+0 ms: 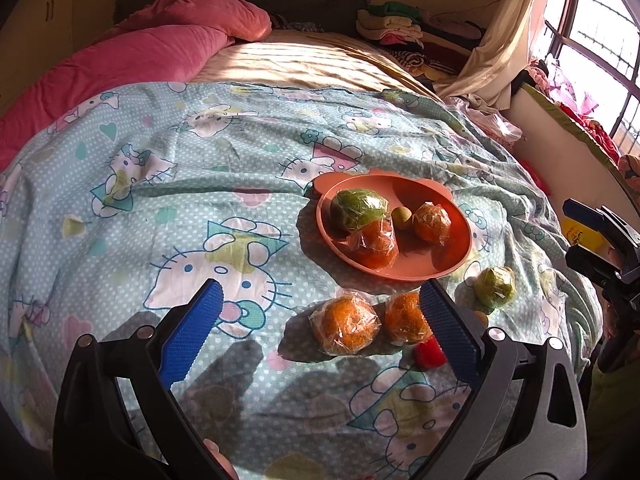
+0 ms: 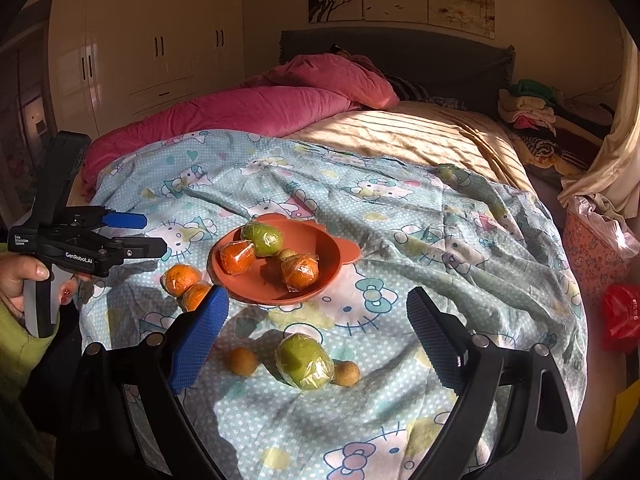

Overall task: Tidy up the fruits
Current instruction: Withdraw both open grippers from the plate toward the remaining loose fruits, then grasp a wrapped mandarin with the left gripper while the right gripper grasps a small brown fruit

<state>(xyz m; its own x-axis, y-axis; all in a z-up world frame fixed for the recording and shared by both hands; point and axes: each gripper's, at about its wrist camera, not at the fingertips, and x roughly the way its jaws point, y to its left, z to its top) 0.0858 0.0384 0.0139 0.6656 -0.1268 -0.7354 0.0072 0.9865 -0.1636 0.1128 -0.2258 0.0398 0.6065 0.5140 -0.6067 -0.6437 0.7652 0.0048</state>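
Left gripper (image 1: 320, 316): fingers (image 1: 192, 332) spread wide, clamped on nothing. Between them, toward the right finger, lie two wrapped oranges: one (image 1: 345, 325) clear on the bed cover (image 1: 160, 168), the other (image 1: 406, 316) partly hidden behind the right finger. A small red item (image 1: 430, 354), unidentifiable, sits just beside that finger; only this view shows it. Ahead of the fingertips stands the orange plate (image 1: 456, 216), holding a wrapped green fruit (image 1: 359, 209), two wrapped oranges and one small brown fruit (image 1: 402, 218).

Right gripper (image 2: 318, 308): fingers (image 2: 196, 344) likewise apart, empty. Between them rest a small brown fruit (image 2: 242, 361), a wrapped green fruit (image 2: 305, 361) and another small brown fruit (image 2: 346, 373) touching it. The left wrist view shows this green fruit beyond its right finger, but not the far-left brown fruit. Only the right wrist view shows the hand (image 2: 20, 276) gripping the left tool.
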